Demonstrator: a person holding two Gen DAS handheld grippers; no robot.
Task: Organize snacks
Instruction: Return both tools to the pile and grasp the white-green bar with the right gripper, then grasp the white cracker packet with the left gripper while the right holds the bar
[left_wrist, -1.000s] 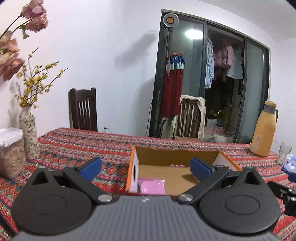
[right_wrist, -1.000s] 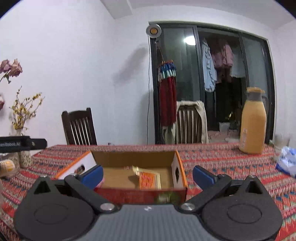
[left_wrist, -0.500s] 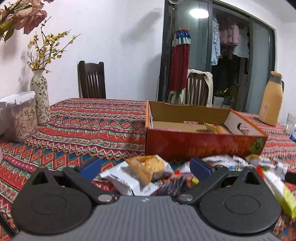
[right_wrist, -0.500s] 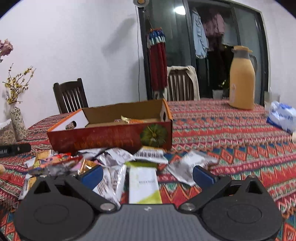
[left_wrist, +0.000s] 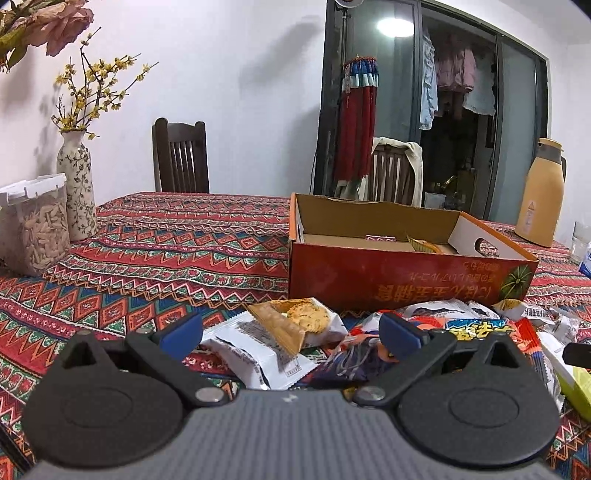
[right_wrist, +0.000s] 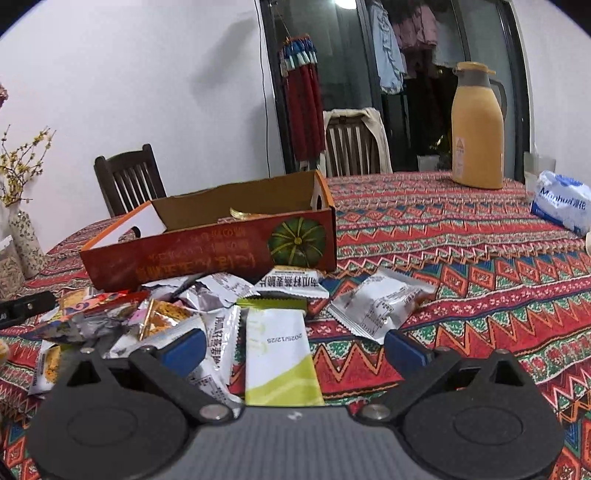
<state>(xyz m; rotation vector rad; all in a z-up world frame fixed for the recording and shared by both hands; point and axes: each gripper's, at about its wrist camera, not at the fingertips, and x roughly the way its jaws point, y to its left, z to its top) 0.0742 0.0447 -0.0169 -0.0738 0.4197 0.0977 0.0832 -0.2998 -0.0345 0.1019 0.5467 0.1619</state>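
A: What lies nearest on the desk (left_wrist: 155, 254)?

B: A heap of snack packets (right_wrist: 207, 310), crinkled foil and plastic, mostly white and silver, some red and orange. In the right wrist view a white and lime-green sachet (right_wrist: 279, 360) lies flat with a printed date on it.

A: And where is it relative to the right tool (right_wrist: 291, 349)?

B: Between its blue pads, nearer the left one. The jaws stand wide apart, though they have just been closing a little, and they press on nothing. A silver packet (right_wrist: 376, 306) lies just beyond, to the right.

A: The left tool (left_wrist: 290, 334)?

B: Also spread wide, gripping nothing. A white packet with a biscuit picture (left_wrist: 291, 325) sits between its pads, resting on the desk, with a dark crumpled wrapper (left_wrist: 354, 363) beside it to the right.

A: What is behind the heap?

B: A low red cardboard box (left_wrist: 406, 284), open on top, with a green pumpkin printed on its front. The heap lies along its near wall. A few packets are already inside it.

A: Anything further off?

B: At far left a clear container (left_wrist: 37, 225) and a patterned vase (left_wrist: 77, 184) with yellow sprigs. At far right a yellow jug (right_wrist: 476, 125) and a blue and white pack (right_wrist: 561, 201). Two wooden chairs (left_wrist: 181, 157) stand behind the desk.
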